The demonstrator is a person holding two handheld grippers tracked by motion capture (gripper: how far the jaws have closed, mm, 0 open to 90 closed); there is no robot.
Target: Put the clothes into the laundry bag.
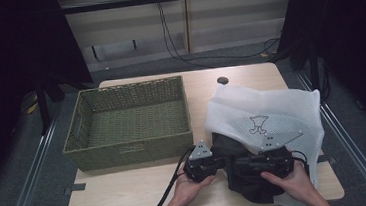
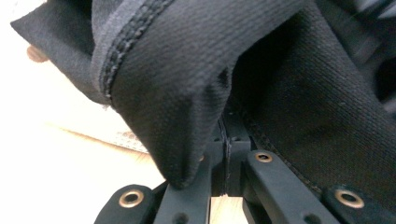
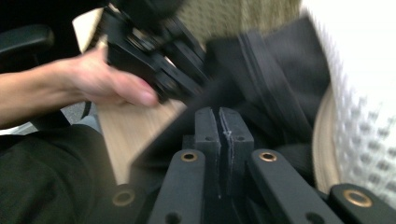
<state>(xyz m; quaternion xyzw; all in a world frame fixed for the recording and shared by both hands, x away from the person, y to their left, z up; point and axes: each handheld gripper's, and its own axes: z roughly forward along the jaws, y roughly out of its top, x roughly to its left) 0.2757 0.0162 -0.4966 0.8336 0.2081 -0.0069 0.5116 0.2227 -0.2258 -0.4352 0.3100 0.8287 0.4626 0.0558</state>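
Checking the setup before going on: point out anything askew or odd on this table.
The black garment lies crumpled at the table's near edge, half out of the white mesh bag, bunching over the front. The woven basket sits square. Nothing looks spilled or damaged.

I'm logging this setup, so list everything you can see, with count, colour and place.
Woven rectangular basket: one, olive green, left half of table, nothing in it.
White mesh laundry bag: one, white with small printed figure, right half of table.
Black fabric garment: one, black, at the bag's near edge, gripped at two points.
Light wooden table: one, pale wood, centre.
Small round disc: one, dark, far table edge.
Left hand-held gripper: black, shut on garment.
Right hand-held gripper: black, shut on garment.
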